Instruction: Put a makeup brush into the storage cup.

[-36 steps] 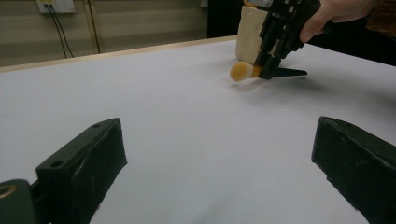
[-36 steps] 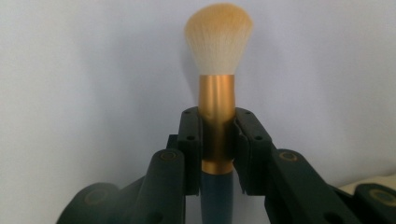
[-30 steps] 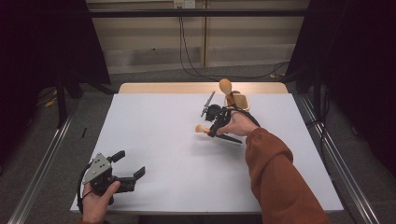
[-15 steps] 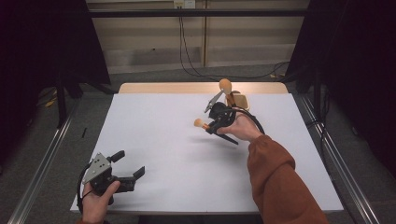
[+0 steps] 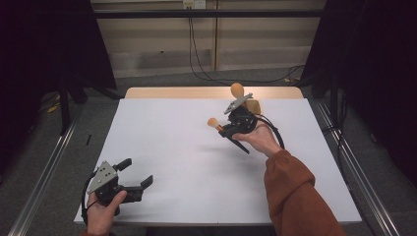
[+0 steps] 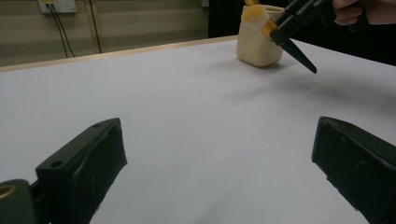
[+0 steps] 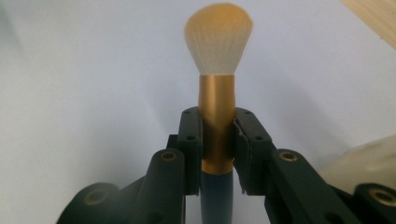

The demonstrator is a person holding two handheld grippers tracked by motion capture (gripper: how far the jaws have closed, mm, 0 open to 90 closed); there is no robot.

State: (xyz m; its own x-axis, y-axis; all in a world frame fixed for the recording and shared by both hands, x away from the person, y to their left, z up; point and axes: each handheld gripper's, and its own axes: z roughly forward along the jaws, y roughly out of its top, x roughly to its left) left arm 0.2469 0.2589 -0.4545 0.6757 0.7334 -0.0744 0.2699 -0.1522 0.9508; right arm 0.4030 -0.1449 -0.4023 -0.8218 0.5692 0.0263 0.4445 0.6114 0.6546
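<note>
Brush clamped tight by its gold collar in the right gripper, up off the white table, bristles pointing away from the cream cup just beside it. Nearer the person, well apart from that cup, the left gripper sits low at the table's near edge, jaws spread wide, nothing between them.

No readable text, label, brand or number shows anywhere; the pale wall socket seems unmarked, though it is blurred.
</note>
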